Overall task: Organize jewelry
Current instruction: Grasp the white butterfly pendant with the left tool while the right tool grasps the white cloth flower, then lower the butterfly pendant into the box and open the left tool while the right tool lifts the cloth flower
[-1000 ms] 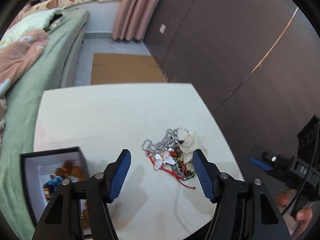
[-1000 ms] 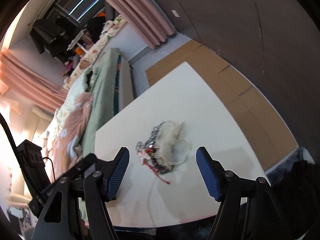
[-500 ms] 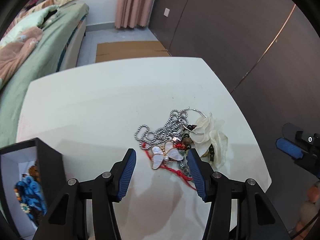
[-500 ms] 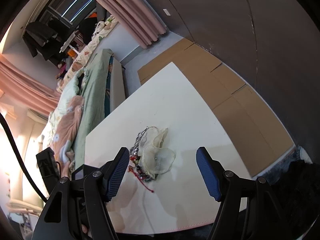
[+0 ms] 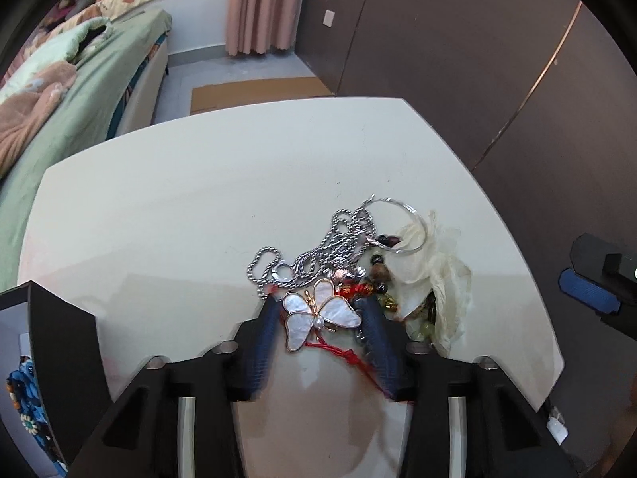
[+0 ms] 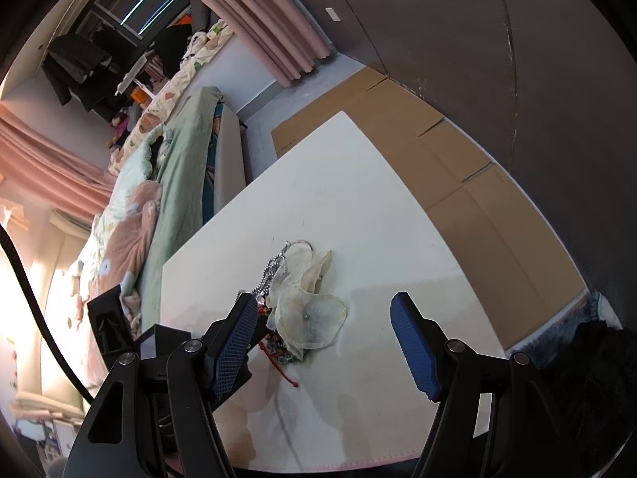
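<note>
On the white table [image 5: 167, 207], a tangle of jewelry lies toward the four o'clock side of the top as the left wrist camera sees it. At the six o'clock end of that tangle sits a butterfly pendant [image 5: 320, 316] with pearly white wings and a gold rim, and the left gripper [image 5: 322, 314] stands right over it, one blue pad at nine o'clock of the wings and the other at three o'clock. Its jaws have just been closing and the pendant is between them; the pads look close against the wing tips, but whether they press on them I cannot tell. A red cord [image 5: 350, 358] trails from under the pendant toward five o'clock, partly beneath the right-hand pad. At twelve o'clock of the pendant a silver chain [image 5: 318, 255] lies in loops, with a thin silver hoop [image 5: 402, 227] and some dark beads [image 5: 378, 275] at one o'clock, and a cream fabric flower [image 5: 438, 275] at two to three o'clock. A black box [image 5: 59, 342] with a white lining and blue pieces inside stands at the eight o'clock edge. The right gripper [image 6: 324, 342] hangs over the same heap from the other side, its jaws wide apart and holding nothing, the fabric flower [image 6: 306, 310] lying on the table between and beyond its pads. A bed [image 5: 91, 91] with green covers runs at ten o'clock.
</note>
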